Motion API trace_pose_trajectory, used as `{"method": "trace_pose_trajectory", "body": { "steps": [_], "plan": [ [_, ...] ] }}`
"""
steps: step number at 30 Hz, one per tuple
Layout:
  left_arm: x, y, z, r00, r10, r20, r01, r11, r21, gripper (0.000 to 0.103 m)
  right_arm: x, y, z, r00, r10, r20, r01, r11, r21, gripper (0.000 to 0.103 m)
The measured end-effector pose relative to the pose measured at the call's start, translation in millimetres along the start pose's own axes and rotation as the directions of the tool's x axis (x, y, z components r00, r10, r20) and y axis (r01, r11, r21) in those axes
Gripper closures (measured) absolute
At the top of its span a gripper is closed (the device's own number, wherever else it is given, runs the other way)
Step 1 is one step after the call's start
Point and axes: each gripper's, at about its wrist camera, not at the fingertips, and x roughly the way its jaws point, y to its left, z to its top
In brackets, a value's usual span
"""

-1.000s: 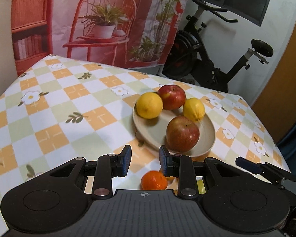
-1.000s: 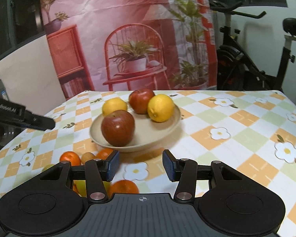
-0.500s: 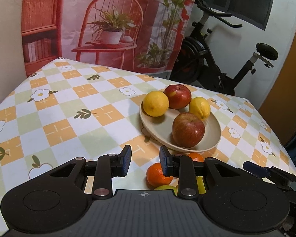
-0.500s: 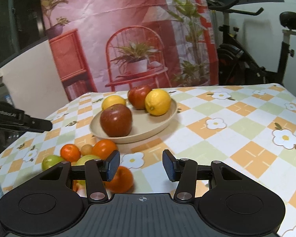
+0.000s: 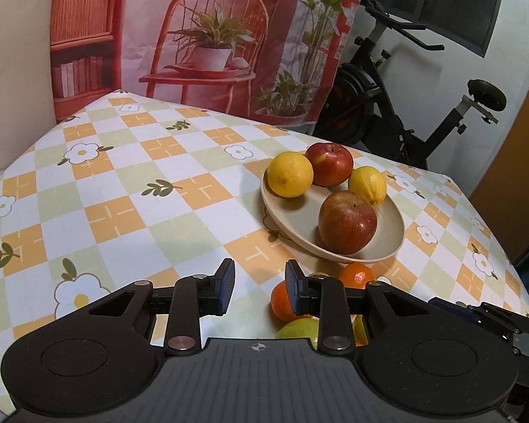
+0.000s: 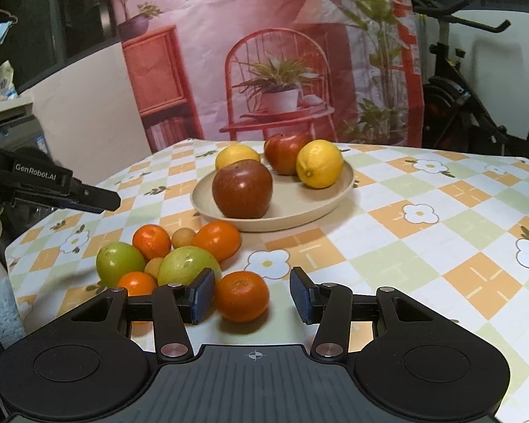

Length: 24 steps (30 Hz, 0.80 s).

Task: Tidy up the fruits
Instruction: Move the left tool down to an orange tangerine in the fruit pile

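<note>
The right tongs (image 6: 252,294) stand apart with nothing clamped, and a tangerine (image 6: 241,295) sits on the tabletop (image 6: 423,246) between their blue pads (image 6: 202,294), closer to the left pad; whether it touches that pad I cannot tell. Just left of these tongs lies a loose cluster: two green fruits (image 6: 188,266), three more tangerines (image 6: 217,239) and two small tan fruits (image 6: 183,237), packed close together. Beyond the cluster and ahead of the tongs a beige plate (image 6: 321,204) carries two red apples (image 6: 242,188) and two lemons (image 6: 319,164), the larger apple at the near rim. The left tongs (image 5: 256,287) also stand apart and hold nothing, with bare checkered cloth between their pads. Just behind their right finger (image 5: 294,287) a tangerine (image 5: 280,299) and a green fruit (image 5: 298,328) show in part, another tangerine (image 5: 356,275) a little further right. Ahead and to the right of the left tongs sits the same plate (image 5: 391,236), and the tip of the right tongs (image 5: 483,315) pokes in from the right edge. Past the tabletop hang a printed backdrop (image 6: 282,53) and stands an exercise bike (image 5: 405,105).
</note>
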Motion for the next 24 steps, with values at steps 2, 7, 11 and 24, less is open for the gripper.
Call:
{"method": "trace_pose_trajectory", "body": {
  "steps": [2, 7, 11, 24],
  "plan": [
    [-0.3, 0.4, -0.6, 1.0, 0.0, -0.001, 0.0, 1.0, -0.002, 0.071, 1.0, 1.6, -0.4, 1.0, 0.005, -0.009, -0.005, 1.0, -0.012, 0.06],
    [-1.0, -2.7, -2.9, 1.0, -0.008, -0.009, 0.009, 1.0, 0.009, 0.071, 3.2, 4.1, -1.0, 1.0, 0.009, -0.024, -0.009, 1.0, -0.026, 0.062],
    [-2.0, -5.7, -4.9, 1.0, -0.015, -0.012, 0.015, 1.0, 0.022, 0.071, 3.4, 4.1, -0.5, 1.0, 0.012, -0.028, -0.013, 1.0, -0.024, 0.062],
    [-4.5, -6.6, -5.8, 1.0, -0.015, -0.011, 0.016, 1.0, 0.025, 0.071, 2.8, -0.6, -0.3, 0.999, 0.041, -0.027, -0.041, 0.999, -0.004, 0.072]
  ]
}}
